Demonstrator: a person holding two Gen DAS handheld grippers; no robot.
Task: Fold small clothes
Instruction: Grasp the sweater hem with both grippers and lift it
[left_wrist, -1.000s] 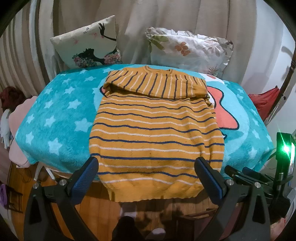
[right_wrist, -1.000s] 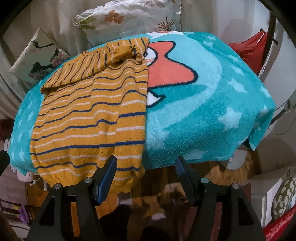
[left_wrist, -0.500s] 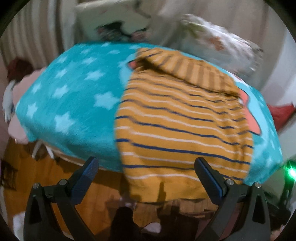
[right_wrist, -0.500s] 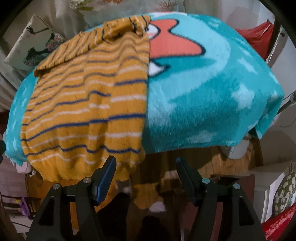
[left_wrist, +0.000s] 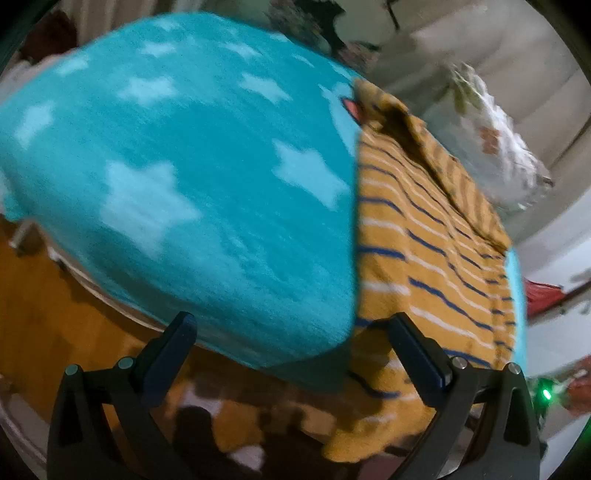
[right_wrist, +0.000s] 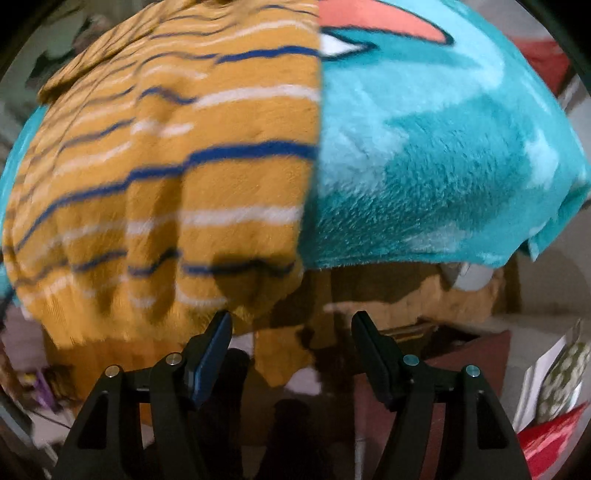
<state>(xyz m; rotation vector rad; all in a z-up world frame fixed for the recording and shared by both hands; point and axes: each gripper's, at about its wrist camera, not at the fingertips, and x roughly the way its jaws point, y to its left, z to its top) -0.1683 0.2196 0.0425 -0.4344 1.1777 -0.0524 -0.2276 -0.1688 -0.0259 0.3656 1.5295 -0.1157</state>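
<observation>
An orange sweater (left_wrist: 436, 236) with blue and white stripes lies flat on a teal blanket (left_wrist: 207, 177), its sleeves folded across the top and its hem hanging over the near edge. My left gripper (left_wrist: 291, 334) is open and empty, near the sweater's lower left corner, which lies by its right finger. In the right wrist view the sweater (right_wrist: 177, 177) fills the left half. My right gripper (right_wrist: 291, 330) is open and empty, just below the sweater's lower right corner, above the floor.
The teal blanket (right_wrist: 443, 155) with white stars covers the whole surface and droops over its edges. A floral pillow (left_wrist: 491, 140) lies at the back. Wooden floor (left_wrist: 55, 295) lies below the near edge. A red item (right_wrist: 550, 446) sits at the lower right.
Both grippers have moved closer to the near edge. The left one has swung left toward the sweater's lower left corner, the right one has closed in on the lower right corner. Both stay open.
</observation>
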